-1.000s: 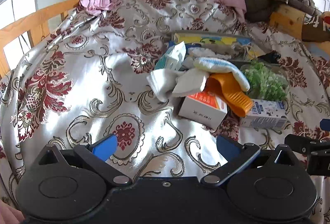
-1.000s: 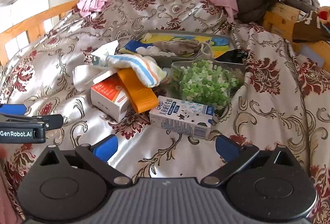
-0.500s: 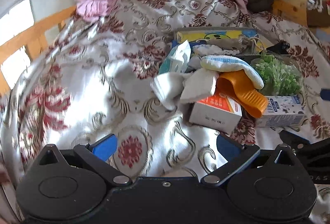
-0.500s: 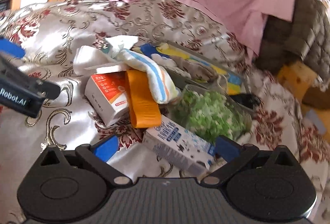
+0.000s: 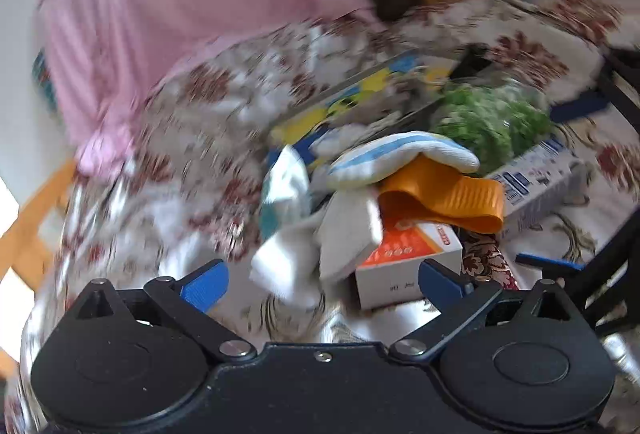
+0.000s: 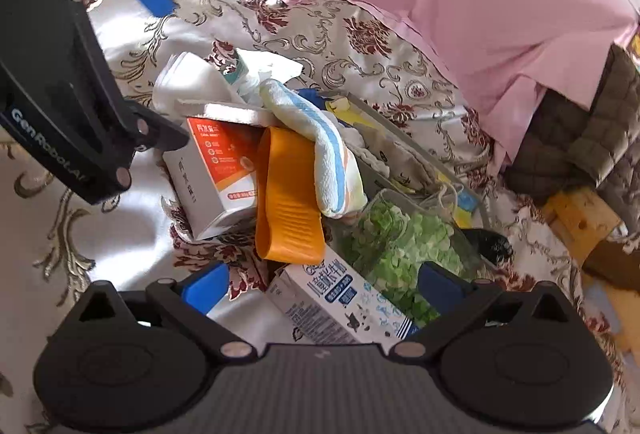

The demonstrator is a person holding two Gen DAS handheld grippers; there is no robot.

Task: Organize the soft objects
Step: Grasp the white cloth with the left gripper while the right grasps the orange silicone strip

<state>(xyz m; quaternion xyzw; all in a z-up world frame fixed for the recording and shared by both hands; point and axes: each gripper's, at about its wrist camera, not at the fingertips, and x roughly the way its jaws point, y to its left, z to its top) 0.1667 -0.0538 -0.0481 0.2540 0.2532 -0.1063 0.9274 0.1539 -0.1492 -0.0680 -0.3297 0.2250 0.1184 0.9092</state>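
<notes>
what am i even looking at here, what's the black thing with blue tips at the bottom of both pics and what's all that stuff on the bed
Each black shape is a hand-held gripper that a person carries, one per hand, with a camera looking forward along its two blue-padded fingers. One picture is from the left gripper, the other from the right gripper. Both are open and hold nothing.

On the floral bedspread lies a pile: a striped cloth draped over an orange silicone piece, an orange-and-white box, a milk carton, a clear container of green bits, and white cloths. The left view is blurred.

The black object at upper left in the right gripper's view is the left gripper itself.
</notes>
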